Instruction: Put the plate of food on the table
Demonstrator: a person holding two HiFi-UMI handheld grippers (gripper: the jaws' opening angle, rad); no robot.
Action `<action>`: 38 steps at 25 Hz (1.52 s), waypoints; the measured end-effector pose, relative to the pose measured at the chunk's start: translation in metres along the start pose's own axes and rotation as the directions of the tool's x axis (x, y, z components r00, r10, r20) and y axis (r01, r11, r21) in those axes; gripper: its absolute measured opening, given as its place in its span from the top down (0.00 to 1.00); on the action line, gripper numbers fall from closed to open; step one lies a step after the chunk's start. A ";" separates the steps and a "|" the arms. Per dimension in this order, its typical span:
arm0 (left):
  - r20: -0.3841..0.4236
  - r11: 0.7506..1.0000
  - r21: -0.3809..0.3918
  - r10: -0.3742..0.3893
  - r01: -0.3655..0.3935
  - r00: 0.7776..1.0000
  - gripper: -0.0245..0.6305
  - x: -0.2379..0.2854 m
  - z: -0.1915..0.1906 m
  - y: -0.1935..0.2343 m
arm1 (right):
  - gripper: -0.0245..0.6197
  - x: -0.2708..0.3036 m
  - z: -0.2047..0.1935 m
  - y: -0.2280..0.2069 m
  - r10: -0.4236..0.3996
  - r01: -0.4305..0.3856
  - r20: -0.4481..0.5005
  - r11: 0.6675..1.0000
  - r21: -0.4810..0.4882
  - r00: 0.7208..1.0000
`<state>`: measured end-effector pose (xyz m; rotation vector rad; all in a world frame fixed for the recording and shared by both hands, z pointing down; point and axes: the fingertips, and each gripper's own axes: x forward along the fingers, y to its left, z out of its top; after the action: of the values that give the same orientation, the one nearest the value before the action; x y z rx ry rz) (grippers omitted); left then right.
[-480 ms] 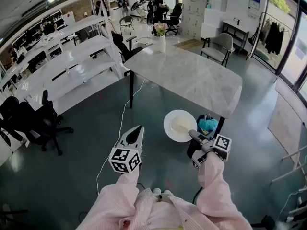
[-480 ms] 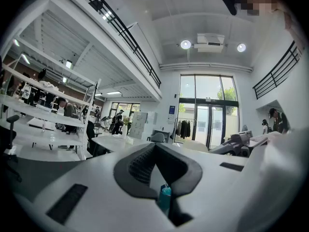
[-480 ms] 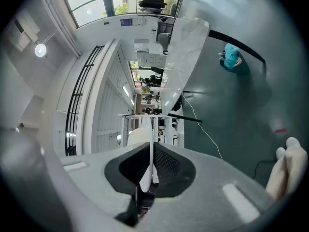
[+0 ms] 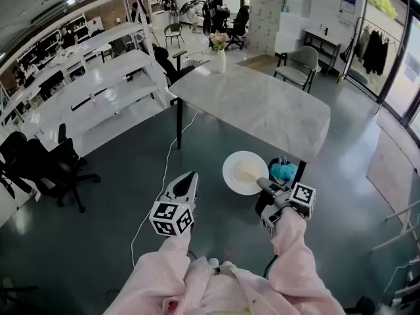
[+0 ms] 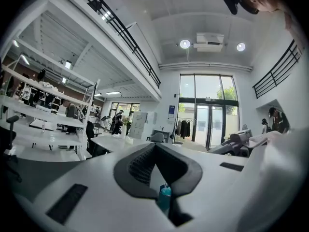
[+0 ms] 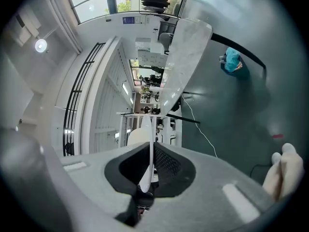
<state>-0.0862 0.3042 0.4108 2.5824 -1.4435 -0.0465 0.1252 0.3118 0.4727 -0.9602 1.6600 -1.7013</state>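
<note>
The marble table (image 4: 262, 104) stands ahead, its near end bare for the plate (image 4: 244, 171) of food. The right gripper (image 4: 267, 189) clamps the plate's rim, holding it level just short of the table's near edge. The left gripper (image 4: 186, 184), closed on nothing, hangs at left.

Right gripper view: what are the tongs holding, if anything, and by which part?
The right tongs grip the white plate of food by the rim nearest the person. The left tongs hold nothing.
</note>
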 end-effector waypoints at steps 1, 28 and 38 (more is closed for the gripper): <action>0.001 1.000 0.001 0.002 -0.002 1.000 0.97 0.000 0.000 0.001 | 0.93 0.001 0.000 -0.001 -0.004 0.004 0.001 1.000 0.002 1.000; -0.001 0.998 -0.038 0.058 -0.058 0.998 0.97 0.117 -0.006 0.047 | 0.93 0.098 0.097 -0.012 -0.007 0.008 -0.053 1.000 0.013 0.999; -0.030 0.997 -0.060 0.052 -0.054 0.998 0.97 0.212 0.008 0.116 | 0.93 0.196 0.150 -0.006 -0.020 0.022 -0.059 0.999 0.034 0.998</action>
<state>-0.0727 0.0645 0.4357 2.4854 -1.4760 -0.0450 0.1336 0.0656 0.4942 -0.9227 1.6578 -1.7818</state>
